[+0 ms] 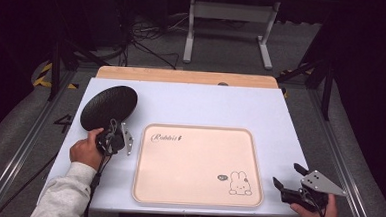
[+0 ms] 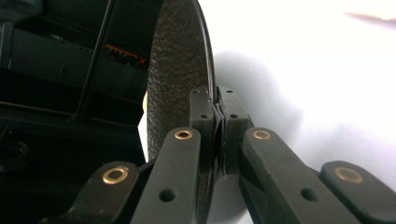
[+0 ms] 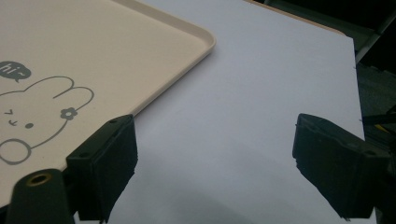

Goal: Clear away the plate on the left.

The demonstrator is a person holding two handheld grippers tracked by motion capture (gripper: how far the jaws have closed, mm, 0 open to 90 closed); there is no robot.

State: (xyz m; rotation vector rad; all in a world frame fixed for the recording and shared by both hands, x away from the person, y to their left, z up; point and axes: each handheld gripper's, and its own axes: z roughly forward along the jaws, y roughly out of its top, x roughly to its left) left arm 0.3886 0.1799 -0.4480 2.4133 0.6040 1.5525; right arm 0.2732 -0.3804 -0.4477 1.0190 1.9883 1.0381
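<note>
A round black plate [image 1: 108,106] is at the table's left, tilted, its near rim pinched by my left gripper [image 1: 110,134]. In the left gripper view the plate [image 2: 180,70] stands edge-on and the two jaws are shut on its rim, the left gripper [image 2: 219,126] clamping it. A cream tray [image 1: 199,139] with a rabbit drawing lies flat in the middle of the table. My right gripper [image 1: 288,178] rests at the table's front right corner, open and holding nothing. In the right gripper view the open right gripper [image 3: 215,163] points over bare table beside the tray's corner [image 3: 201,42].
The white tabletop [image 1: 201,104] has a wooden strip [image 1: 187,77] along its far edge. Beyond it stand a white frame [image 1: 230,25] and cables on the grey floor. Dark metal rails run along both sides of the table.
</note>
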